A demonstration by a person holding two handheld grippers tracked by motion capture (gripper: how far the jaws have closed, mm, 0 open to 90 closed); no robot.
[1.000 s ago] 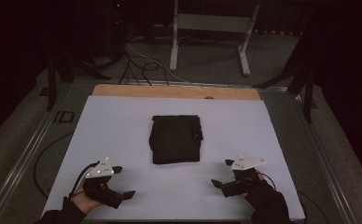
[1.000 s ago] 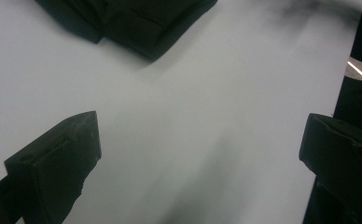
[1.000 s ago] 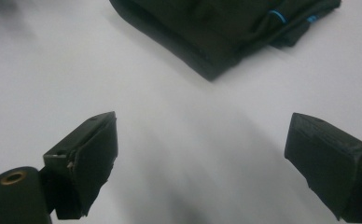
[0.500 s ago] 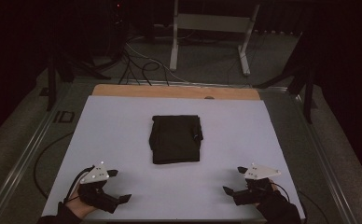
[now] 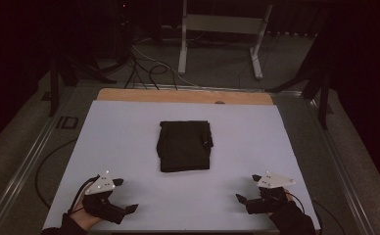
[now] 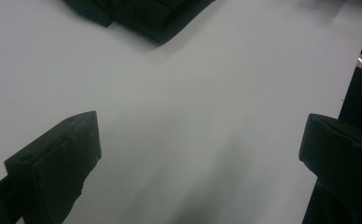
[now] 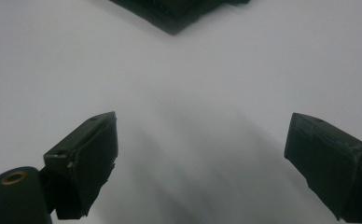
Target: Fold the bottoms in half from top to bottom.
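We see folded cloth [image 5: 184, 145] at desk [image 5: 129, 127] centre; left gripper [image 5: 124, 196], right gripper [image 5: 246, 188] at near corners, both wide, empty.

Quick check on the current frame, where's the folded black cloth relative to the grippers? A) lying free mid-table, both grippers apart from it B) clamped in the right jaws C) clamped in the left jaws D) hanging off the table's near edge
A: the folded black cloth lies flat mid-table, while the left gripper and right gripper sit near the table's near edge with jaws spread and nothing between them.
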